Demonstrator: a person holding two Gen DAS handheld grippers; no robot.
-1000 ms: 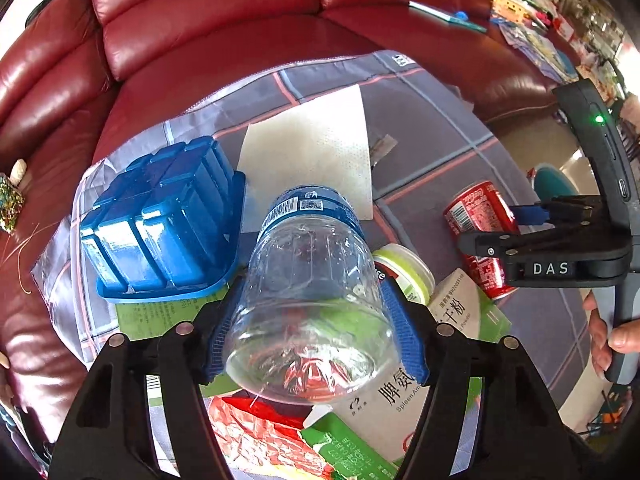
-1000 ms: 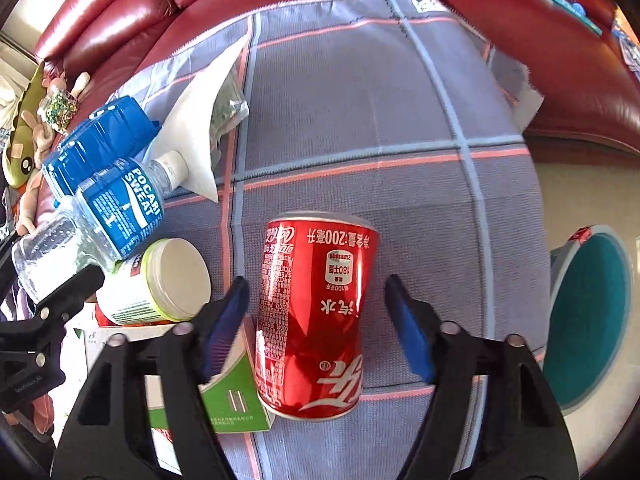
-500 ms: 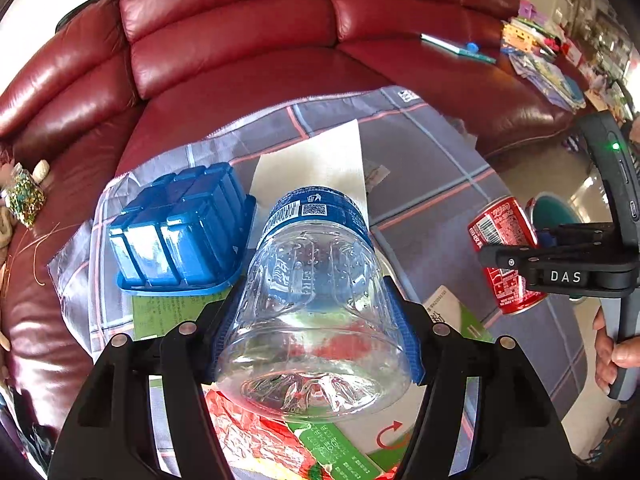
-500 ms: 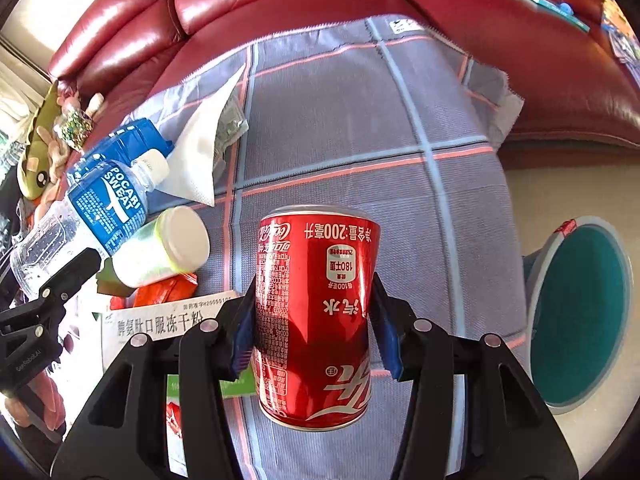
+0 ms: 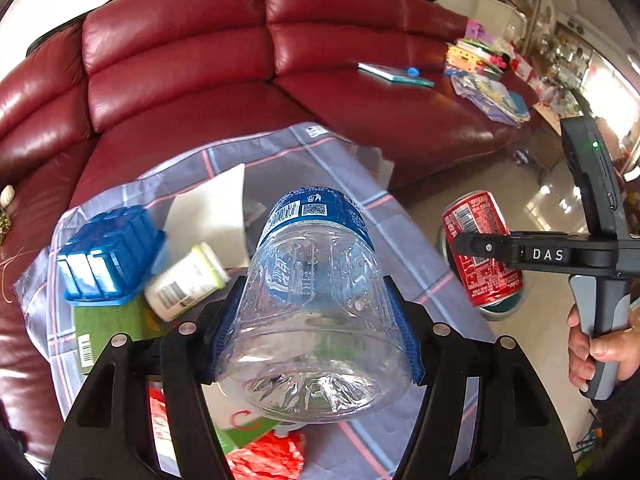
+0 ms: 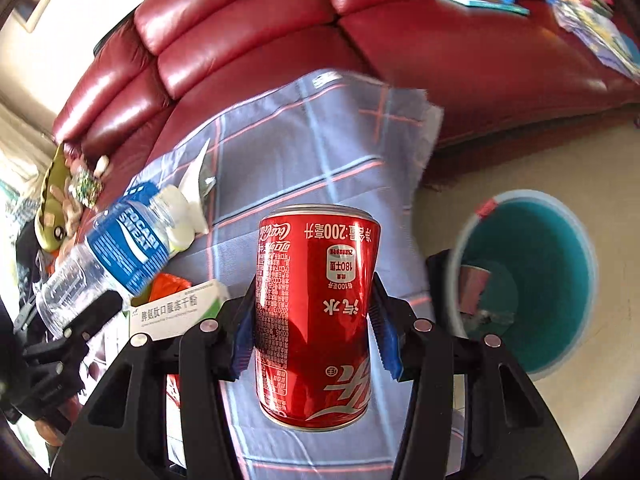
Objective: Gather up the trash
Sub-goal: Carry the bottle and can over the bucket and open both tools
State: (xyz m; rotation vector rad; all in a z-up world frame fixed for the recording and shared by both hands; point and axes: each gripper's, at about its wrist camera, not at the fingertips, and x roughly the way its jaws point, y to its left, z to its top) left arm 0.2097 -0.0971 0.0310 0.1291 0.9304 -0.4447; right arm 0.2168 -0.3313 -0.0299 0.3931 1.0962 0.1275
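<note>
Gripping "POCARI SWEAT" bottle (image 5: 316,304) left tool (image 5: 316,332); right tool (image 6: 314,332) clamps Coca-Cola can (image 6: 316,316).

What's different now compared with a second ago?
The right gripper closed on the can and lifted it off the cloth, toward the bin. The left gripper raised the bottle it already held. The blue tray and jar stayed put.
</note>
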